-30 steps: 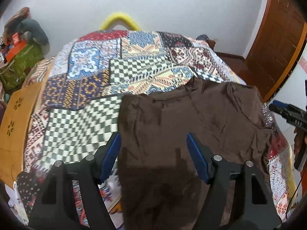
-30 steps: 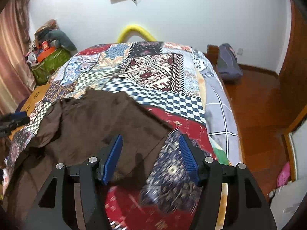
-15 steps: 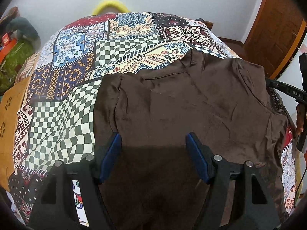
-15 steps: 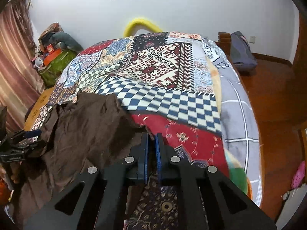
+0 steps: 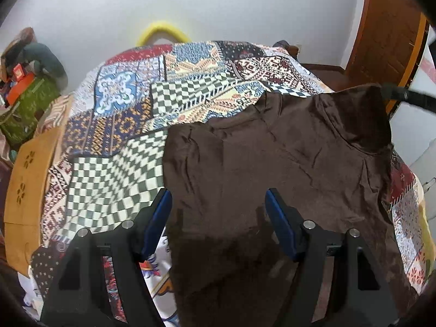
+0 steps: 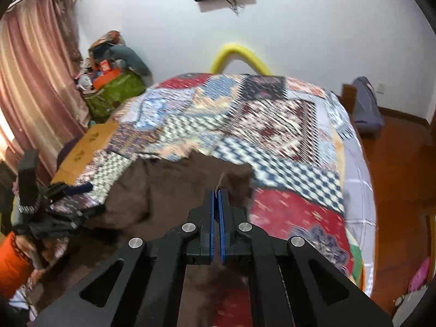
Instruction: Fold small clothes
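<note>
A dark brown garment lies spread on the patchwork bedspread. My left gripper is open and hovers over the garment's near left part, with its blue fingertips wide apart. My right gripper is shut on the garment's right corner and lifts it off the bed. In the left wrist view that corner is raised at the far right, held by the right gripper's tip. The left gripper also shows in the right wrist view.
A yellow curved headboard stands at the far end of the bed. A green bag with clutter sits at the left by a pink curtain. A wooden board lies along the left edge. A wooden door is at the right.
My right gripper closed on the garment's right corner and has lifted it up. My left gripper stayed open and drew back a little over the garment.
</note>
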Demonstrator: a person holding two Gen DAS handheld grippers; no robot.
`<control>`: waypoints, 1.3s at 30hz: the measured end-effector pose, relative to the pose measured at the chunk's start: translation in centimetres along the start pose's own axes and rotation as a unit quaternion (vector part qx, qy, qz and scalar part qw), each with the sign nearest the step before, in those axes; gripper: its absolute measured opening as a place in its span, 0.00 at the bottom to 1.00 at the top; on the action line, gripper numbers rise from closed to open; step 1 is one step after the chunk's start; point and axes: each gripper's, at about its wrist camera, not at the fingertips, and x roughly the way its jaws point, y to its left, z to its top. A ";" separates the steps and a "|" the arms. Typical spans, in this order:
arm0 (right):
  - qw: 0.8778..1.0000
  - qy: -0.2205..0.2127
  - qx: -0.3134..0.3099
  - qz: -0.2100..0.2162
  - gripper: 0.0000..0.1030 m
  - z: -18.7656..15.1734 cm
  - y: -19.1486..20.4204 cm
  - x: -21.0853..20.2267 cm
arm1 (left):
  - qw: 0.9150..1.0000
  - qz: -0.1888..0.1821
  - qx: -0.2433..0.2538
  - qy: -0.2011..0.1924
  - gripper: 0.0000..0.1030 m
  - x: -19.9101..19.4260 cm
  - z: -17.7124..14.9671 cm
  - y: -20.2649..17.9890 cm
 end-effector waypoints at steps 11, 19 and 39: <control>0.999 0.046 0.011 0.015 0.05 2.8 5.1 7.1 | 1.000 0.000 -0.007 -0.006 0.68 -1.8 -1.4 1.7; 1.000 0.017 0.005 0.011 0.29 1.7 5.1 3.8 | 1.000 -0.009 -0.008 -0.010 0.68 -2.1 -1.4 1.2; 0.995 0.059 -0.067 -0.049 0.31 -7.0 4.4 7.8 | 0.999 0.027 -0.013 0.046 0.74 5.0 -0.2 -0.9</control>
